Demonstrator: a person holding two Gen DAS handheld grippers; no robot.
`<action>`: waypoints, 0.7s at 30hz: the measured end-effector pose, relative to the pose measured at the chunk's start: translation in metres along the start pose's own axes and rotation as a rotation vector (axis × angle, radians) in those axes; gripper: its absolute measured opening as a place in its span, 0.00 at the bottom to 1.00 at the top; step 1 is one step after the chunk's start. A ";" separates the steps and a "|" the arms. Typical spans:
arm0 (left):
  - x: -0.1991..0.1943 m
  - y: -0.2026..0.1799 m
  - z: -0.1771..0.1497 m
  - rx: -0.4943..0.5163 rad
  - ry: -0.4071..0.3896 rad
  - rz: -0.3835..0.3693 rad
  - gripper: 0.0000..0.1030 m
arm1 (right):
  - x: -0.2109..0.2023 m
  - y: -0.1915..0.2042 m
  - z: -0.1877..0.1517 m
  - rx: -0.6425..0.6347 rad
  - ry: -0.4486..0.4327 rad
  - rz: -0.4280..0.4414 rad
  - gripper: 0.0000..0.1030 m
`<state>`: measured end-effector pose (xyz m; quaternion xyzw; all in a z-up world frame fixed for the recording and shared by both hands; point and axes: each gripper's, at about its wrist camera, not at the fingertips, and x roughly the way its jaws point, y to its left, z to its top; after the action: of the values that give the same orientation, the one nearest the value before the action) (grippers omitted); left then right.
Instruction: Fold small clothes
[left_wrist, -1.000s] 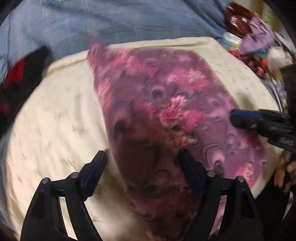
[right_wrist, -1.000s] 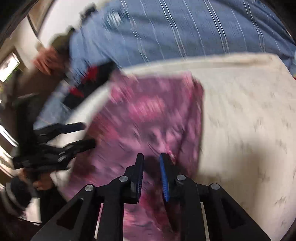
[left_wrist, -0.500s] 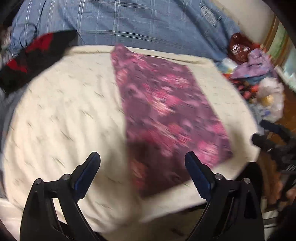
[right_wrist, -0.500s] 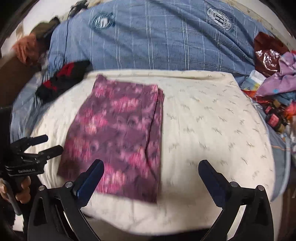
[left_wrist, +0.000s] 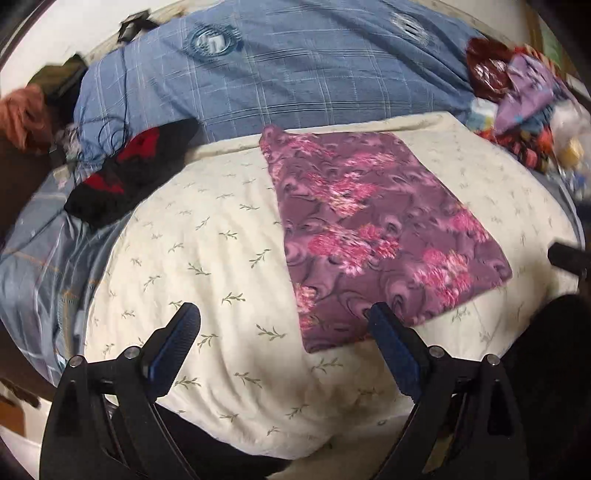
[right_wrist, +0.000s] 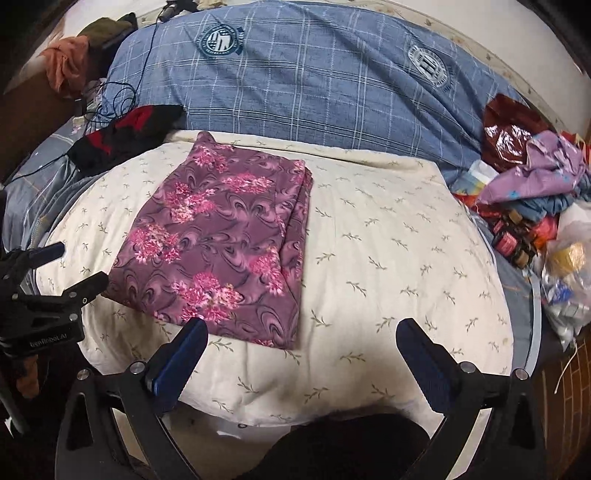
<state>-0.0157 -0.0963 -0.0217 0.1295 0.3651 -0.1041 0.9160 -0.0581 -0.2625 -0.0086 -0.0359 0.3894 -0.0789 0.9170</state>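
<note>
Taking the cream cushion with the small leaf-sprig print (right_wrist: 388, 258) as my landmark and reading left to right: off its far-left corner lies a crumpled black-and-red garment (right_wrist: 125, 138), partly on the blue plaid bedcover (right_wrist: 314, 85) that runs behind the cushion. On the left half of the cushion lies the purple floral-print cloth (right_wrist: 221, 251), folded into a flat rectangle with its layered edges stacked along its right side. Off the cushion's right edge sits a heap of mixed clothes, lilac and red among them (right_wrist: 532, 192).

I judge this piece done, or nearly so: it lies neat and square, with no loose flap showing. One more fold could make it smaller, though I cannot say it is needed. What is left, as far as I see, is setting it aside and taking another garment, perhaps from that heap on the right or the black-and-red one on the left.

My left gripper (left_wrist: 284, 332) hovers over the near edge of the cushion, its jaws spread wide, grasping nothing; its right finger (left_wrist: 391, 350) overlaps the cloth's near corner in the view, and I cannot tell if it touches. My right gripper (right_wrist: 303, 354) is likewise released and wide apart, empty, near the cushion's front edge, just right of the cloth.
</note>
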 end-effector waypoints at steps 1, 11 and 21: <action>-0.004 -0.002 -0.002 0.001 -0.006 -0.018 0.91 | -0.001 -0.002 -0.001 0.007 -0.002 0.000 1.00; -0.019 -0.014 -0.008 0.019 -0.031 -0.100 0.91 | -0.017 -0.010 -0.014 0.013 -0.022 -0.033 1.00; -0.018 -0.028 -0.006 0.022 -0.007 -0.134 0.91 | -0.021 -0.013 -0.022 0.004 -0.030 -0.070 1.00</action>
<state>-0.0401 -0.1194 -0.0183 0.1147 0.3685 -0.1696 0.9068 -0.0897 -0.2714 -0.0071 -0.0488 0.3741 -0.1112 0.9194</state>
